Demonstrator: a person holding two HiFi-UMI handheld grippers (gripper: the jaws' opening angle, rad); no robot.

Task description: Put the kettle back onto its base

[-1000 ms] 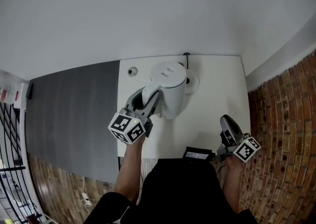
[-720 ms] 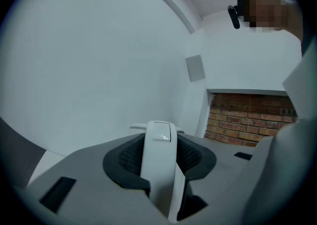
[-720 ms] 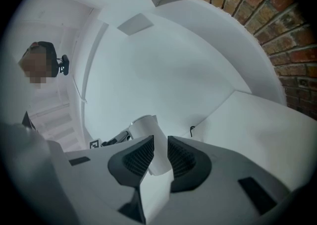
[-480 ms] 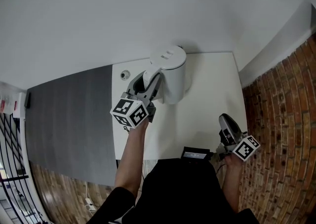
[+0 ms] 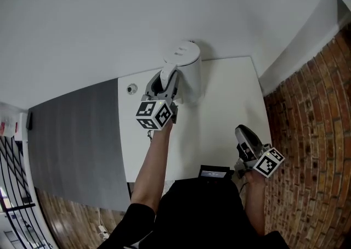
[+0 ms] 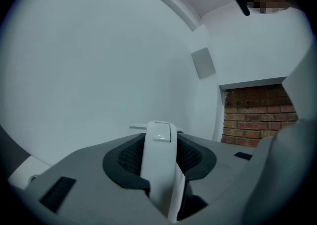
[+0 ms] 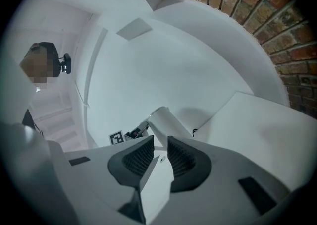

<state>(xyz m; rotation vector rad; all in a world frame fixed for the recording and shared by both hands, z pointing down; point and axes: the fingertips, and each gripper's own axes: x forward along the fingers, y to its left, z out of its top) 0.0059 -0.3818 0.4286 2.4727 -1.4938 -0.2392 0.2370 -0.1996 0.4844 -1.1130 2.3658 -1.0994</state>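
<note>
The white kettle (image 5: 185, 69) stands upright at the far edge of the white table (image 5: 225, 105), close to the wall. My left gripper (image 5: 166, 85) reaches level toward it and is shut on its handle (image 6: 159, 154), which fills the gap between the dark pads (image 6: 128, 157). In the head view the base does not show; the kettle covers the spot where it lay. In the right gripper view the kettle (image 7: 166, 120) is seen with a dark cord (image 7: 194, 132) beside its foot. My right gripper (image 5: 243, 131) rests low at the table's near right, pads a little apart, holding nothing.
A small round fitting (image 5: 131, 89) sits at the table's far left corner. A black device (image 5: 214, 173) lies at the near edge by the person's body. Grey floor (image 5: 71, 133) spreads to the left; a brick wall (image 5: 307, 111) rises on the right.
My left gripper has carried the kettle away from me toward the back wall, over where the base showed. The base is hidden now. The right gripper has stayed put.
</note>
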